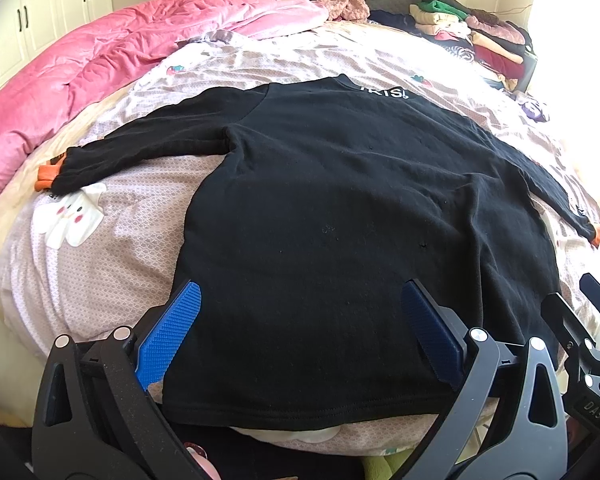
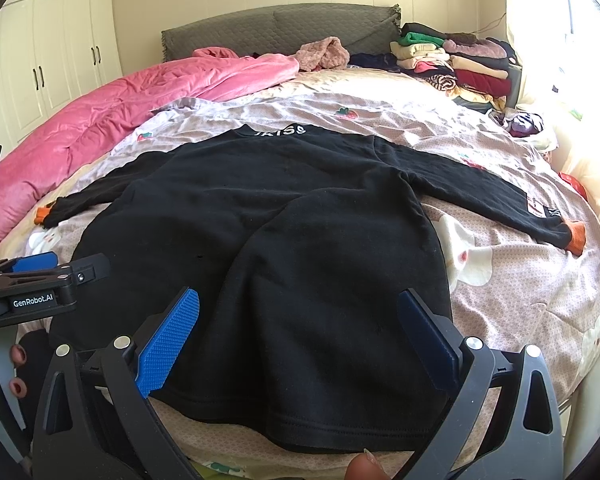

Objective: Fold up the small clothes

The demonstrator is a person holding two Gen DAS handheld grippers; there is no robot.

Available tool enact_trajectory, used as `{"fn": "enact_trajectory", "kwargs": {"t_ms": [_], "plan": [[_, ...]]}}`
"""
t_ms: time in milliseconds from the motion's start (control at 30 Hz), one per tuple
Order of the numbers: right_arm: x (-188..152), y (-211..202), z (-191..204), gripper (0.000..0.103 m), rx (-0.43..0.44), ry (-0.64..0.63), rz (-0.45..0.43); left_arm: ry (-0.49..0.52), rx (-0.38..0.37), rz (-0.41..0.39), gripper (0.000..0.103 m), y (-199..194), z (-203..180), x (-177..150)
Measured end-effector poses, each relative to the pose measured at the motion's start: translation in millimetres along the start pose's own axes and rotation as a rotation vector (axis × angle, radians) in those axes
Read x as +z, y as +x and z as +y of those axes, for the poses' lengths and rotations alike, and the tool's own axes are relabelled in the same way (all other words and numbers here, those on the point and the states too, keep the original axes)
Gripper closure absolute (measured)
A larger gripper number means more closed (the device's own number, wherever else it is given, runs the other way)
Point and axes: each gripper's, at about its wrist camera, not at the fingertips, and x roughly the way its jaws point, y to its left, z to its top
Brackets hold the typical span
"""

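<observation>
Black sweater (image 1: 340, 208) flat; sleeve label (image 2: 540, 210), seemingly, right view only.

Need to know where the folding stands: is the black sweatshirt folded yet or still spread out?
Spread out. The black sweatshirt lies flat on the bed, both sleeves stretched out to the sides, hem unfolded at the near edge.
</observation>
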Motion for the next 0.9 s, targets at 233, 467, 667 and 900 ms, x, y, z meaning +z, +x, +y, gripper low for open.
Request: {"fn": "enact_trajectory", "kwargs": {"t_ms": [233,467,667,900], "plan": [[-0.7,1.0,-5.8,0.004,-0.001,0.006,0.001,0.0,0.0,0.002,0.009,-1.1,1.5,1.7],[-0.5,1.0,-8.0,0.004,-0.002,0.012,0.0,0.003,0.005,0.004,0.009,1.5,1.4,2.0],[1.0,2.1,-12.2,0.004,0.004,0.023,0.0,0.008,0.007,0.008,0.009,4.2,0.2,2.6],[3.7,6.4,-18.3,0.004,0.003,0.038,0.0,0.015,0.005,0.016,0.009,10.0,-3.5,6.2]]}}
